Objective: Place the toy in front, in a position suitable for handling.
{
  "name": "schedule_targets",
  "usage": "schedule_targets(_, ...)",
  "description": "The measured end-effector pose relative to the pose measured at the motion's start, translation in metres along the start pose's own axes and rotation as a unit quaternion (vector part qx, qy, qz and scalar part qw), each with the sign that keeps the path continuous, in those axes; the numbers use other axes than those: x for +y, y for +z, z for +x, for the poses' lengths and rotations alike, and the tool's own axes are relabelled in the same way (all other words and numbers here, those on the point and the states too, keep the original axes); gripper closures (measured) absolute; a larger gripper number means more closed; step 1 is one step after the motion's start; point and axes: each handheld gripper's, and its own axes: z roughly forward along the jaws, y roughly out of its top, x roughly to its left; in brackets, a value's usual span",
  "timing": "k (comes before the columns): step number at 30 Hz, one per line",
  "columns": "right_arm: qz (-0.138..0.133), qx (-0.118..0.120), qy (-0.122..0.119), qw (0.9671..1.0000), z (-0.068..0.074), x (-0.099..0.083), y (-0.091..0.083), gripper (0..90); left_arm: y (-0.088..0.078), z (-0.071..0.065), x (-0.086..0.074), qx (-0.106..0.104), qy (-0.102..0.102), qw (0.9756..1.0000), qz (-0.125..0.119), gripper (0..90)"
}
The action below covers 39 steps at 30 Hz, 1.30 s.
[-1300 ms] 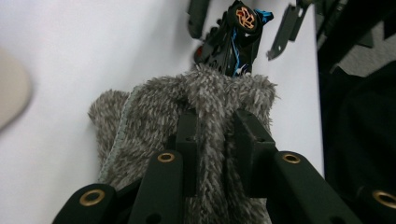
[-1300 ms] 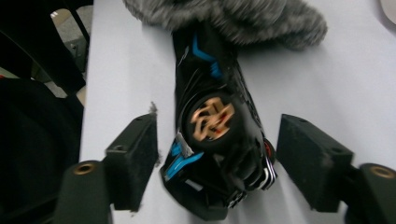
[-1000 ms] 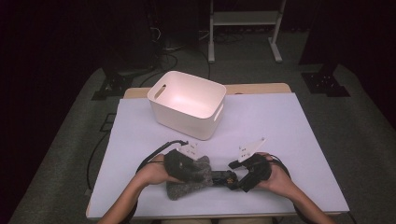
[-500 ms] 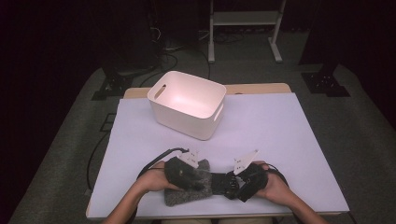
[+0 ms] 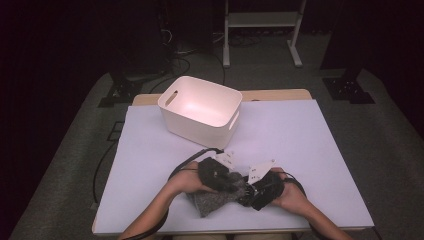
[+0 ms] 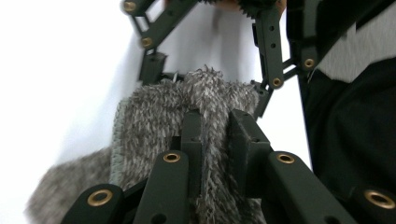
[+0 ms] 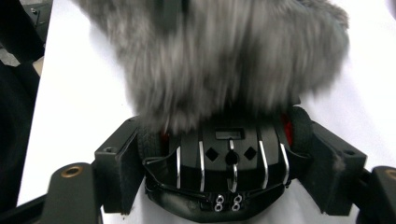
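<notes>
Now the left gripper (image 6: 212, 128) has just closed on the grey fuzzy cloth (image 6: 154, 126), while the right gripper (image 7: 229, 163) clamps a black toy car (image 7: 224, 163) under that cloth.

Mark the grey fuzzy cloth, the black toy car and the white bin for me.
grey fuzzy cloth (image 6: 154, 121), left gripper view, on its upper pile left of the jaws.
black toy car (image 7: 229, 161), right gripper view, on its ribbed middle.
white bin (image 5: 197, 127), high view, on its near outer wall.
</notes>
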Motion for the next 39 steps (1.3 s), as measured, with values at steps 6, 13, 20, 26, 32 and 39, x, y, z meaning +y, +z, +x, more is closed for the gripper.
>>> schedule_targets(6, 0.003, -0.001, -0.004, 1.0, 0.001, -0.003, 0.001, 23.4, -0.003, -0.001, -0.008, 0.004, 0.0, 1.0, -0.001, 76.5)
schedule_targets(13, 0.0, -0.002, -0.007, 1.0, 0.001, -0.004, 0.001, 23.4, -0.03, -0.001, -0.046, 0.026, -0.033, 0.9991, -0.008, 76.5)
schedule_targets(20, -0.002, 0.004, -0.004, 1.0, -0.001, -0.005, 0.002, 23.4, -0.053, 0.005, -0.072, 0.056, -0.061, 0.9966, -0.004, 76.5)
schedule_targets(26, 0.001, 0.003, -0.006, 1.0, -0.001, -0.004, 0.002, 23.4, -0.047, 0.005, -0.066, 0.038, -0.061, 0.9972, -0.022, 76.5)
schedule_targets(32, 0.0, 0.005, -0.002, 1.0, -0.001, -0.004, 0.002, 23.3, -0.026, -0.001, -0.038, 0.01, -0.027, 0.9993, -0.025, 76.5)
schedule_targets(39, -0.005, 0.003, -0.005, 1.0, -0.001, -0.005, 0.002, 23.4, -0.002, -0.005, -0.007, -0.005, 0.014, 0.9999, -0.005, 76.3)
